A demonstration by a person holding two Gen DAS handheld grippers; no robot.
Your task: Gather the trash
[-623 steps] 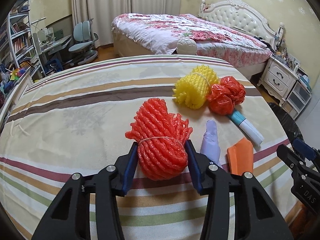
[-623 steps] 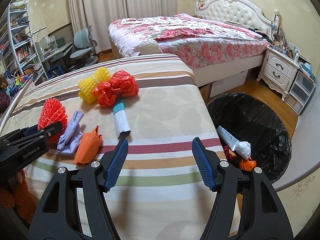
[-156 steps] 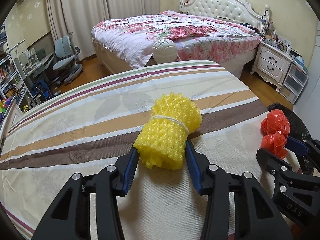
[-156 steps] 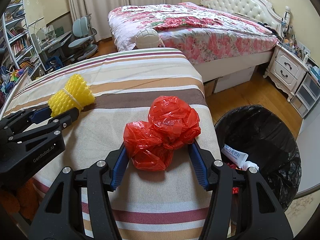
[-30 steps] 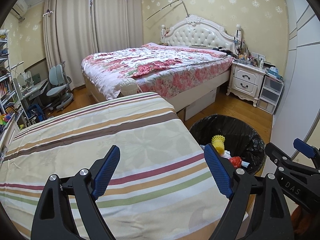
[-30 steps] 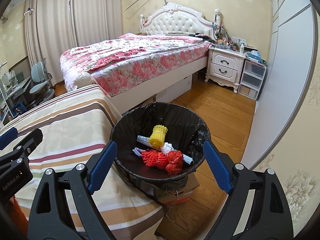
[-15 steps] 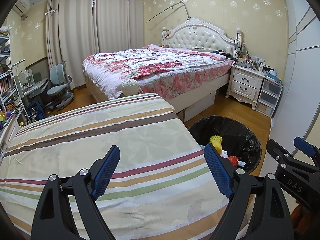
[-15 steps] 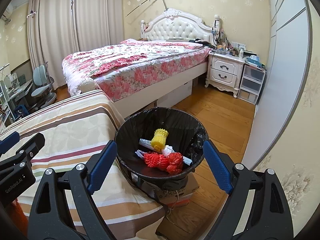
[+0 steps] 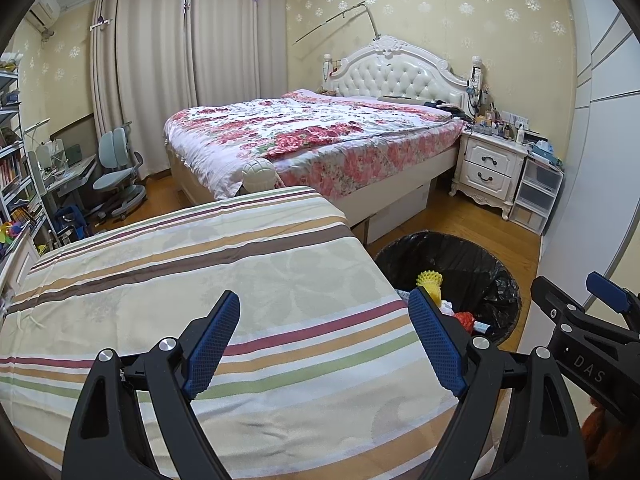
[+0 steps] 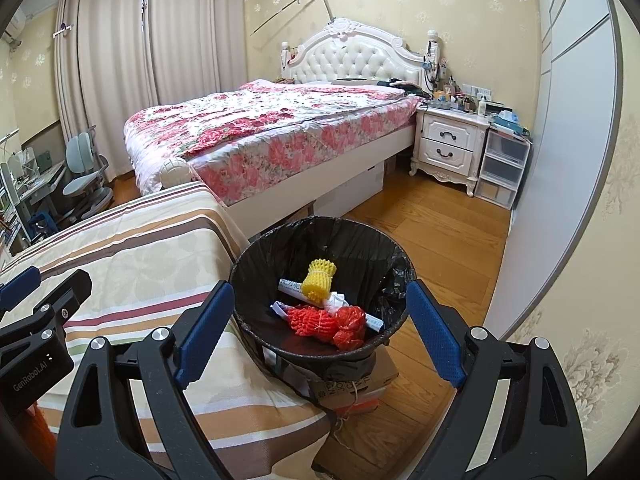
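The trash sits in the bin (image 10: 320, 236), the black-lined one on the floor just beside the striped bed (image 10: 132, 248): a yellow net (image 10: 318, 278), a red net (image 10: 310, 320), a red bag (image 10: 352, 322) and a white tube (image 10: 290, 286) lie together at the bottom. I see nothing left on the striped cover in either view, so I judge the collecting done, or nearly; parts of that bed are out of sight. My right gripper (image 10: 318, 328) hangs above the bin with jaws wide apart and nothing in them. My left gripper (image 9: 324, 338) hovers over the cover, equally spread and empty.
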